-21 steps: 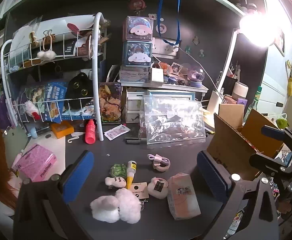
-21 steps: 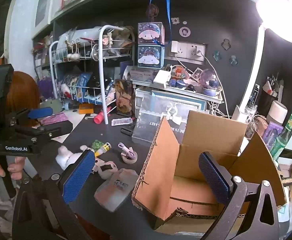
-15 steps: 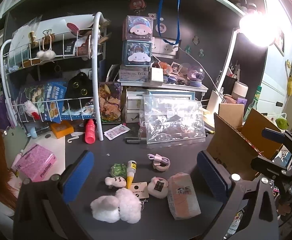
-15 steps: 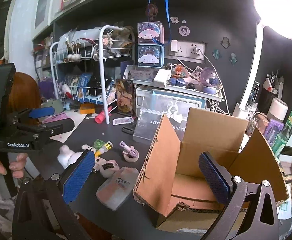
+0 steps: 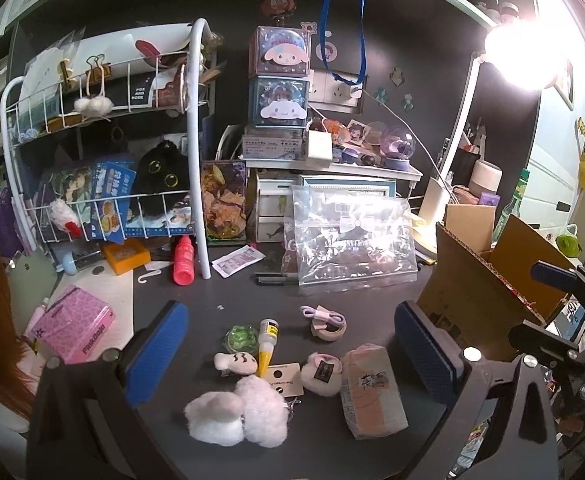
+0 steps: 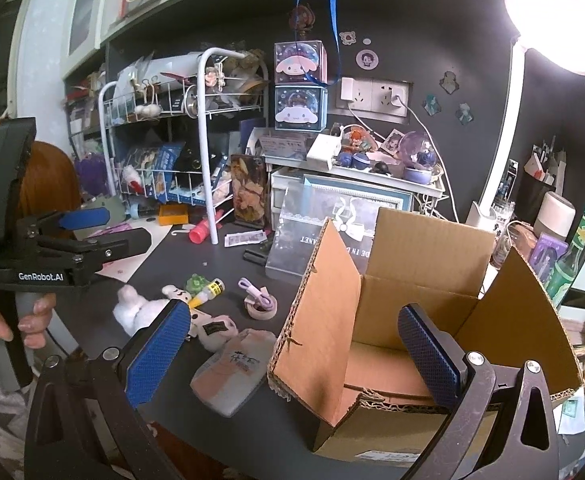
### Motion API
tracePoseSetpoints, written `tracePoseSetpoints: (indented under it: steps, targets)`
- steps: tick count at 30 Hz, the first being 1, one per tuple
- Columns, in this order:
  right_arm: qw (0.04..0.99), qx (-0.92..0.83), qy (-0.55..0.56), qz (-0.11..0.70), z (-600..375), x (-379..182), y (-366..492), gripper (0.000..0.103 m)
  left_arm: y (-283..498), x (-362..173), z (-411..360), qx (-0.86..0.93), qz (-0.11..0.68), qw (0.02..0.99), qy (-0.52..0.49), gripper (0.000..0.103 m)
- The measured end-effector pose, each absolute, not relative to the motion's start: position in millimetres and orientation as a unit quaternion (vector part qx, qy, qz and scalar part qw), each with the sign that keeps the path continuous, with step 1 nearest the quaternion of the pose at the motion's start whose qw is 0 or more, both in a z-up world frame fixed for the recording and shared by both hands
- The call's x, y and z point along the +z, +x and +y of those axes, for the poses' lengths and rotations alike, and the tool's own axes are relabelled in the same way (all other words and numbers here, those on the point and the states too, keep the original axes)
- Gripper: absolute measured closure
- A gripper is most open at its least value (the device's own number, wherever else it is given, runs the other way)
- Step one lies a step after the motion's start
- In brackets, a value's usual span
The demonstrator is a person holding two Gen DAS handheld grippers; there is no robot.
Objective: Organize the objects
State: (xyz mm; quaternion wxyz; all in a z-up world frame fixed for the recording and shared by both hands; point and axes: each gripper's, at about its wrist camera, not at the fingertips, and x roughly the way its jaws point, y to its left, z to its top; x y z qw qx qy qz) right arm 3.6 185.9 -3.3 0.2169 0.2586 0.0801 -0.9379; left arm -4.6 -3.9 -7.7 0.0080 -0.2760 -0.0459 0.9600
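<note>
Small items lie on the dark desk: a white fluffy plush, a pink tissue pack, a pink pouch, a glue tube, a green blob and a tape roll with a purple cable. An open cardboard box stands at the desk's right. My left gripper is open and empty above the items. My right gripper is open and empty in front of the box's left flap; the tissue pack lies beside it.
A white wire rack stands at the back left, a clear zip bag leans at the back middle. A red bottle and a pink box are at the left. A bright lamp is at the upper right.
The right gripper has drifted slightly, so the box sits a little further right in its view. The left gripper has barely moved. Both stay open.
</note>
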Motion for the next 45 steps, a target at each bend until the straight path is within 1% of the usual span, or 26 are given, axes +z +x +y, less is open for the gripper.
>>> tracePoseSetpoints:
  steps: [21, 32, 35, 37, 42, 45]
  targets:
    - [0.227, -0.942, 0.233, 0.082, 181.6, 2.2, 16.2, 0.0, -1.6, -5.4, -10.9, 0.963, -0.043, 0.003, -0.267, 0.0]
    - [0.238, -0.944, 0.207, 0.094, 157.5, 11.6, 40.8, 0.0, 4.5, -7.3, -28.2, 0.967, -0.022, -0.001, -0.254, 0.0]
    - [0.26, -0.94, 0.199, 0.092, 144.4, 12.2, 52.1, 0.006, 2.4, -10.8, -36.5, 0.966, -0.027, 0.015, -0.258, 0.0]
    - [0.278, -0.935, 0.202, 0.09, 133.6, 8.2, 57.7, 0.009, 1.2, -14.6, -41.9, 0.965, -0.028, 0.019, -0.261, 0.0]
    - [0.297, -0.919, 0.249, 0.07, 110.0, -27.0, 54.5, 0.01, -0.1, -24.9, -49.2, 0.965, -0.011, 0.018, -0.263, 0.0]
    - [0.269, -0.916, 0.292, 0.051, 105.2, -60.5, 41.0, 0.009, -2.9, -32.3, -53.4, 0.96, -0.007, 0.037, -0.276, 0.0]
